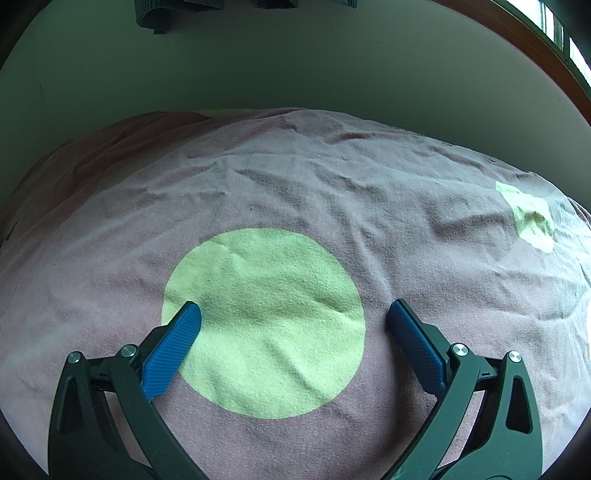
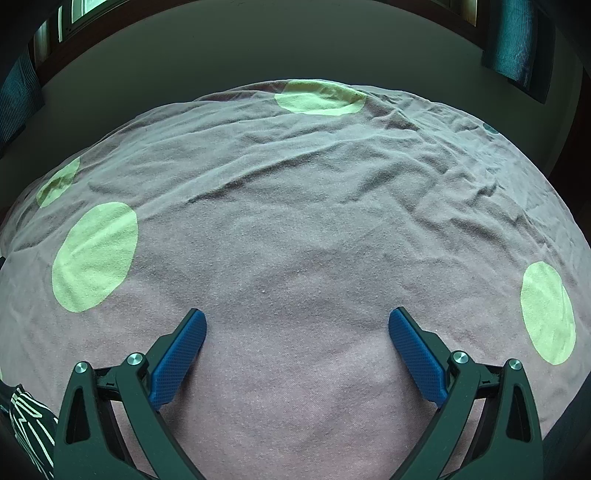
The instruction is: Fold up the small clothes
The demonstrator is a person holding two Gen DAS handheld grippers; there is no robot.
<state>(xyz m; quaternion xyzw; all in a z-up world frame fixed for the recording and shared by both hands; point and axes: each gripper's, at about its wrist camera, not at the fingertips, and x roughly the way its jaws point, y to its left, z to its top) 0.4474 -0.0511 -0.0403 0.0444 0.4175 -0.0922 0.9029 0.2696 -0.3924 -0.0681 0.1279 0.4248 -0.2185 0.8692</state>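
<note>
My left gripper (image 1: pixel 293 306) is open and empty, low over a mauve bedsheet (image 1: pixel 295 177); a large pale green circle (image 1: pixel 264 321) printed on the sheet lies between its blue fingers. My right gripper (image 2: pixel 297 313) is also open, over a plain stretch of the same sheet (image 2: pixel 295 221), with nothing held. A dark garment with light green stripes (image 2: pixel 26 424) shows only at the lower left edge of the right wrist view, left of the gripper and mostly cut off. The left wrist view shows no garment on the sheet.
The sheet is wrinkled and carries more green circles (image 2: pixel 94 258) (image 2: pixel 548 312). Behind the bed is a pale wall (image 1: pixel 295 74). Dark knit fabric (image 1: pixel 155 14) hangs at the top. A wooden window frame (image 1: pixel 535 37) and teal curtains (image 2: pixel 517 40) sit at the corners.
</note>
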